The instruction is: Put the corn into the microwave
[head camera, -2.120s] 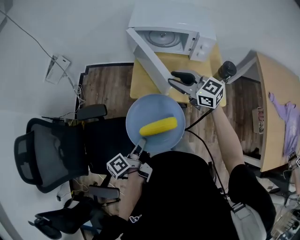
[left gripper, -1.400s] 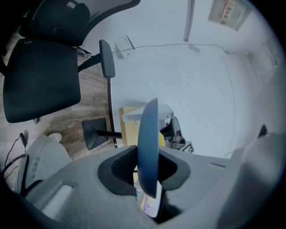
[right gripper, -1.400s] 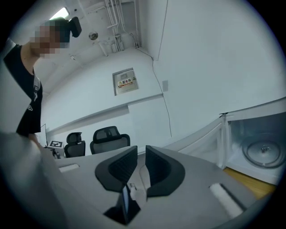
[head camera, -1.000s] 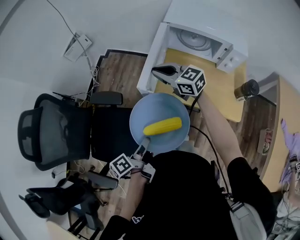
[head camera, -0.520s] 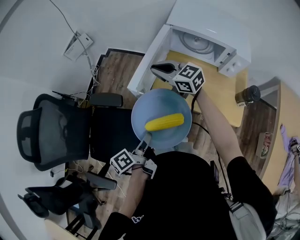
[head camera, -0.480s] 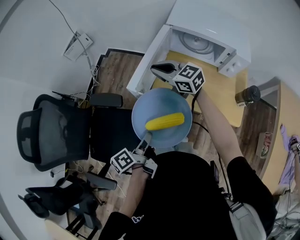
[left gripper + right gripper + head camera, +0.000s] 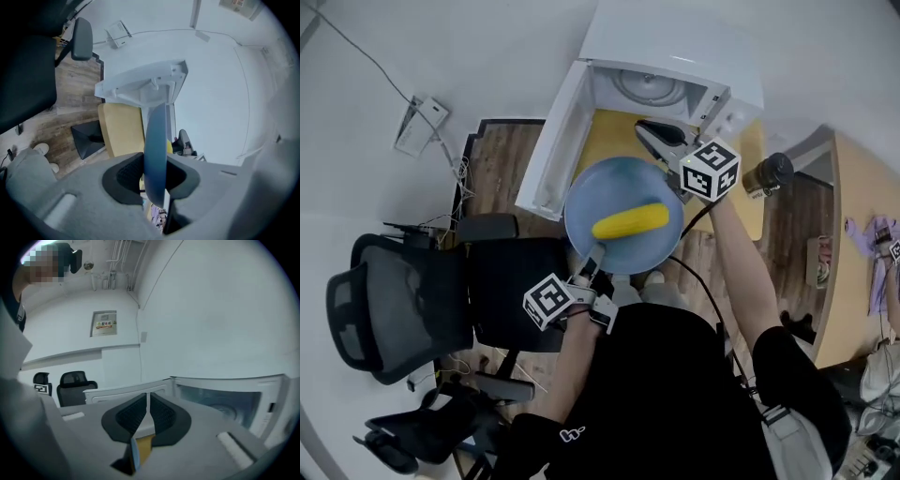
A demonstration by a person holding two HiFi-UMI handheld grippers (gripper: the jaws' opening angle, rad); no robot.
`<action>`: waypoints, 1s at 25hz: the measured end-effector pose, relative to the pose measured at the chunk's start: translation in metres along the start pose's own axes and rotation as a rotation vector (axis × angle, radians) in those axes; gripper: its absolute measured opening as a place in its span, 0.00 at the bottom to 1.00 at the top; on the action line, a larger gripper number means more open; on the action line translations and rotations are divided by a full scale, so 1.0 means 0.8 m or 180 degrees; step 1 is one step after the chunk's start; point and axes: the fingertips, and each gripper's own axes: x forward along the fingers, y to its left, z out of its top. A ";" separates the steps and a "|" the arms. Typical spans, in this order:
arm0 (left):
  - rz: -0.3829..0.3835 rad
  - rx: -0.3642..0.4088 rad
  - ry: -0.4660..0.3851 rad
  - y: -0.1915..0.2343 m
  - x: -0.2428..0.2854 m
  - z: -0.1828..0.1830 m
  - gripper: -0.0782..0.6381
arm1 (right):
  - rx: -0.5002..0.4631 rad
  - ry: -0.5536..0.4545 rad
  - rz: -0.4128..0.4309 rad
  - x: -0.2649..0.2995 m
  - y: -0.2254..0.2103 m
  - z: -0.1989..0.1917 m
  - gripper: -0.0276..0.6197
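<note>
A yellow corn cob [image 7: 629,222] lies on a round blue plate [image 7: 592,204] in the head view. My left gripper [image 7: 597,255] is shut on the plate's near rim; in the left gripper view the plate [image 7: 155,140] stands edge-on between the pads, with a sliver of corn [image 7: 169,146] behind it. The white microwave [image 7: 675,47] sits on a wooden table [image 7: 615,134], its door [image 7: 553,141] swung wide to the left and its turntable [image 7: 649,87] showing. My right gripper [image 7: 647,128] hovers in front of the opening, shut and holding nothing. The right gripper view shows its jaws [image 7: 147,397] together before the cavity [image 7: 220,401].
A black office chair [image 7: 394,300] stands at the left, close to my left arm. A dark cup [image 7: 769,172] sits at the table's right end. A power strip [image 7: 417,127] with its cable lies on the floor. Another wooden tabletop [image 7: 862,234] runs along the right.
The right gripper has swung from the door's edge to the right, in front of the opening. The plate with the corn has moved closer to the microwave. The door stands wider.
</note>
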 end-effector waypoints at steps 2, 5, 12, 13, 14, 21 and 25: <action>0.0003 0.0012 0.0109 -0.003 0.030 -0.007 0.23 | 0.0053 -0.0152 -0.0383 -0.045 -0.030 0.004 0.09; -0.0060 0.0003 0.0237 -0.011 0.076 -0.014 0.23 | 0.0129 -0.0324 -0.0880 -0.118 -0.061 0.002 0.09; -0.0100 0.0071 0.0457 -0.032 0.165 -0.020 0.24 | 0.0394 -0.0354 -0.1434 -0.260 -0.067 -0.044 0.07; -0.0110 0.0056 0.0457 -0.033 0.175 -0.020 0.24 | 0.0430 -0.0351 -0.1495 -0.276 -0.064 -0.050 0.06; -0.0121 0.0043 0.0453 -0.033 0.185 -0.018 0.24 | 0.0465 -0.0354 -0.1557 -0.291 -0.060 -0.056 0.06; -0.0069 0.0116 0.0375 -0.030 0.255 0.012 0.24 | 0.0683 -0.0309 -0.1891 -0.353 -0.043 -0.093 0.05; -0.0066 0.0113 0.0319 -0.023 0.299 0.027 0.24 | 0.0794 -0.0188 -0.1982 -0.363 -0.040 -0.114 0.05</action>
